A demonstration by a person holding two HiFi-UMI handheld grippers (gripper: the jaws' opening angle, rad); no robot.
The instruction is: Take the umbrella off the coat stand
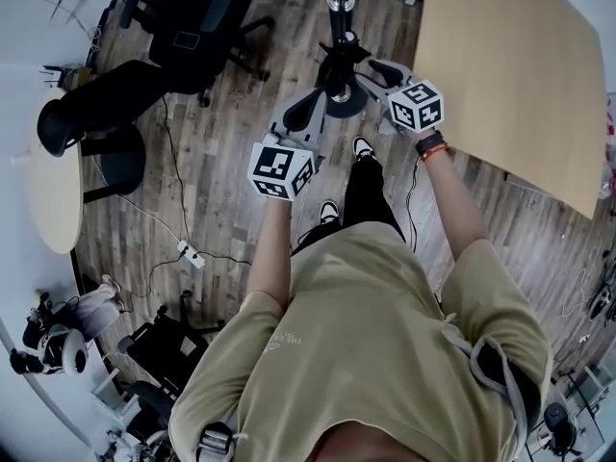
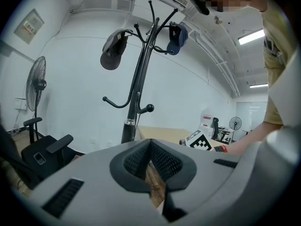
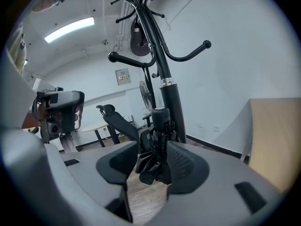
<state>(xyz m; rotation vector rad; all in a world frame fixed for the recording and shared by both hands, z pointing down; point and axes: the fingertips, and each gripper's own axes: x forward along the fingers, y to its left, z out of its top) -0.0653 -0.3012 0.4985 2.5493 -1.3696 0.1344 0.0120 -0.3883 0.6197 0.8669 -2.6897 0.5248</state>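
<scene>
The folded umbrella stands just in front of the coat stand, between the parted jaws of the right gripper, unclamped. It seems best to close squarely on its bundled cloth, then draw it clear of the stand. The left gripper has its jaws together, empty.

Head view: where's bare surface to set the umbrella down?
Best: the tan table, right of the coat stand, bare where it shows. The round table at left is also bare. Bare floor lies between the stand and the office chairs. Crowded: cable and power strip left of the legs, gear at lower left.
</scene>
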